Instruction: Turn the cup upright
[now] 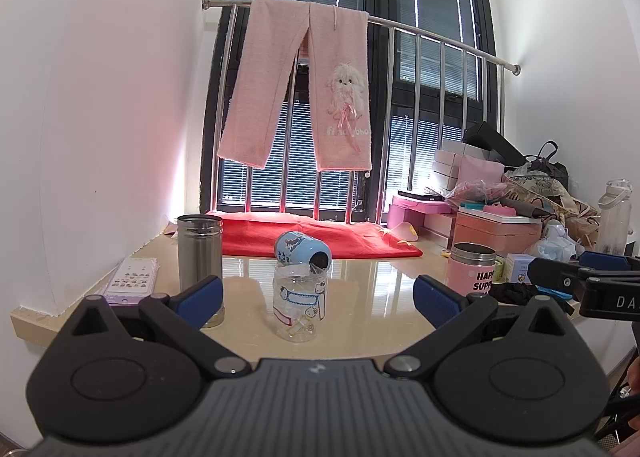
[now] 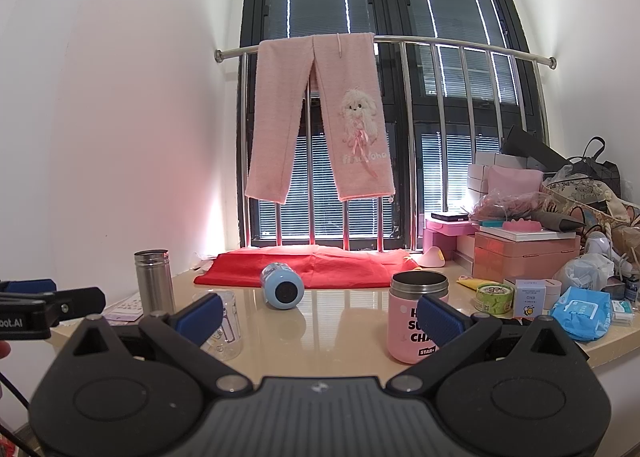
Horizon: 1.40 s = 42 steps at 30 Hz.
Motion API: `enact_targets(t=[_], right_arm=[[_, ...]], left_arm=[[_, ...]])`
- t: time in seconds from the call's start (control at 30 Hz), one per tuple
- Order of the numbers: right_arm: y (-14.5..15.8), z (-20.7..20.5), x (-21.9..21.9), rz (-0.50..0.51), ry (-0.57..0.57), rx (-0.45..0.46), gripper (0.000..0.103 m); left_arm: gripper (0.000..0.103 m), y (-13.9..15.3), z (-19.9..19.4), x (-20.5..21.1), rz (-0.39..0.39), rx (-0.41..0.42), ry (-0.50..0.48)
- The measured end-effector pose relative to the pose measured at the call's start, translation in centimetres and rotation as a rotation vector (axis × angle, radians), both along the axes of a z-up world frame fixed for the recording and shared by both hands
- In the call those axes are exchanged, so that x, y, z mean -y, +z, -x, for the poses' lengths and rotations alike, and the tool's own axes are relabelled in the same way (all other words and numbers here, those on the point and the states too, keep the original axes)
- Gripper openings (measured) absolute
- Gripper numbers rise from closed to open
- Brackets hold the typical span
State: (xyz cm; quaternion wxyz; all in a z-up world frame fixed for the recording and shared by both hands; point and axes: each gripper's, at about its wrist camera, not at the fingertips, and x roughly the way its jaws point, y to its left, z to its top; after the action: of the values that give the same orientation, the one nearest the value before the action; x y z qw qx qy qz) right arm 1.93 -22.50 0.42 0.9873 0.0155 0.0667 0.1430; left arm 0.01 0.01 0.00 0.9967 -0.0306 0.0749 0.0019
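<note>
A light blue cartoon cup point(image 1: 302, 251) lies on its side on the beige countertop point(image 1: 360, 305), its dark end facing me; it also shows in the right wrist view point(image 2: 281, 285). A clear cartoon glass point(image 1: 299, 307) stands upright just in front of it, and shows at the left in the right wrist view point(image 2: 226, 331). My left gripper point(image 1: 318, 299) is open and empty, short of the glass. My right gripper point(image 2: 320, 315) is open and empty, back from the blue cup. Each gripper shows at the other view's edge.
A steel tumbler point(image 1: 200, 257) stands left. A pink steel-rimmed cup point(image 1: 472, 271) stands right, close to my right gripper's right finger point(image 2: 444, 321). A red cloth point(image 1: 320, 235) lies under the window rail. Boxes and bags point(image 1: 512, 213) crowd the right side. A sticker sheet point(image 1: 134, 279) lies far left.
</note>
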Motion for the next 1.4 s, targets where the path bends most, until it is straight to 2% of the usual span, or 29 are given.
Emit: enact_targets(t=[1.4], right_arm=[[0.19,0.13,-0.13,0.001,0.000,0.003,0.103]], left_arm=[[0.103,0.01,0.06,0.10,0.001,0.006,0.004]])
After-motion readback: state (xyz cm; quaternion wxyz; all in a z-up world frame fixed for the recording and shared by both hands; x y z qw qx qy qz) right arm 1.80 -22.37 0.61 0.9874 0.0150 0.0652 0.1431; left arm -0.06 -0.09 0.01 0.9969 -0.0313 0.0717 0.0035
